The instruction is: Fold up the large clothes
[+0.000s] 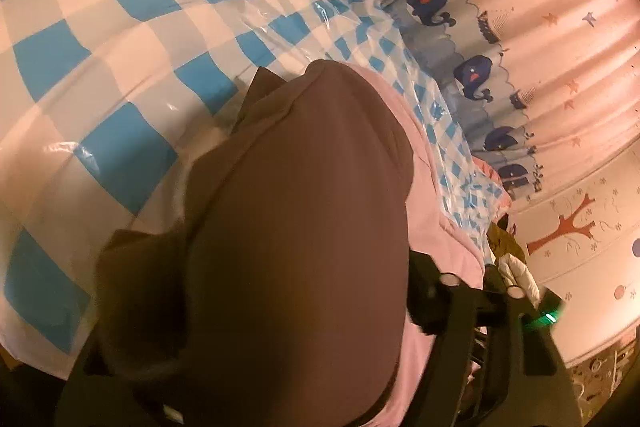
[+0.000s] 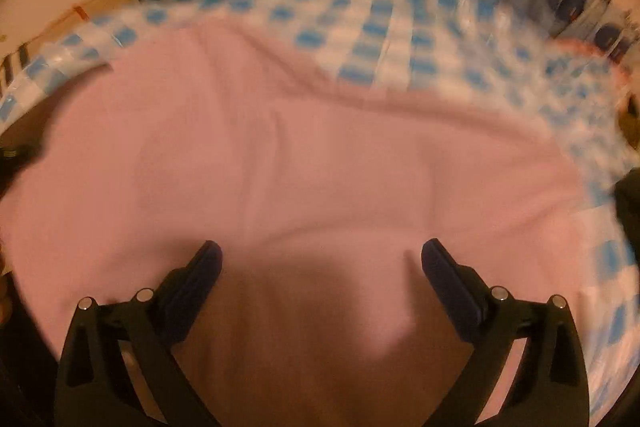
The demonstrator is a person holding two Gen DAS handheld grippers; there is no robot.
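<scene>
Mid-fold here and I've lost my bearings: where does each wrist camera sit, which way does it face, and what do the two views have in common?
Left wrist: on the left gripper, angled down over the blue-checked plastic cover toward the whale-print curtain; a brown fabric fold fills the middle, hiding most of both fingers.
Right wrist: on the right gripper, angled down at the flat pink garment; both fingers show, wide apart with nothing between them; the picture is motion-blurred.
Shared: the pink garment, checked cover and whale curtain.
</scene>
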